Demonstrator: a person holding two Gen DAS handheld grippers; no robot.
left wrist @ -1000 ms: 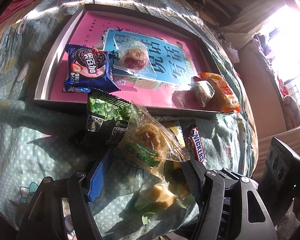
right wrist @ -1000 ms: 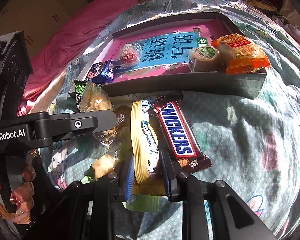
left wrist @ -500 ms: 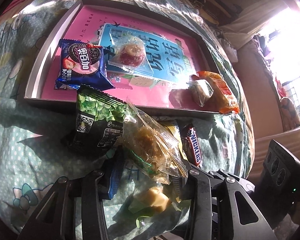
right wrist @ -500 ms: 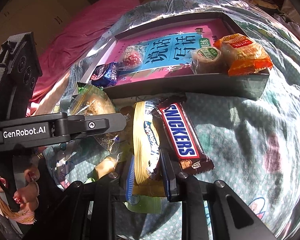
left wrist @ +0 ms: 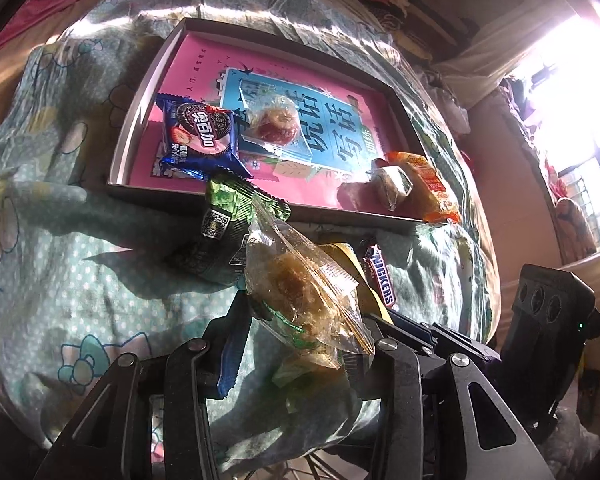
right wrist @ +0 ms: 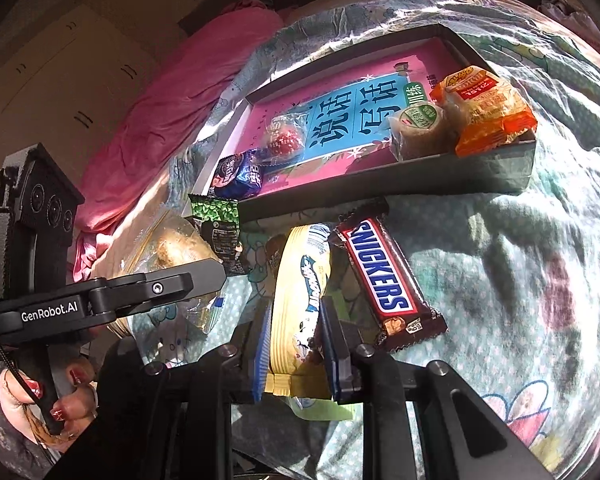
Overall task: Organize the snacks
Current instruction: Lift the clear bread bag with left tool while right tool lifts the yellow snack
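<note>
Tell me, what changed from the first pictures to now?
The left gripper shut its jaws on the clear cake bag and lifted it off the quilt, uncovering the small yellow sweet that lay under it. The right gripper kept its grip on the yellow packet. The Snickers, the green packet and the snacks in the tray stayed put.

"SNICKERS" on brown bar wrapper point(right wrist: 384, 280), "GenRobot.AI" on left gripper point(right wrist: 220, 276) arm

Home bedroom, cartoon-print quilt point(left wrist: 80, 272) on bed, pink bedding point(right wrist: 160, 120), sunlit window point(left wrist: 588, 176), white wardrobe point(right wrist: 60, 92)
</note>
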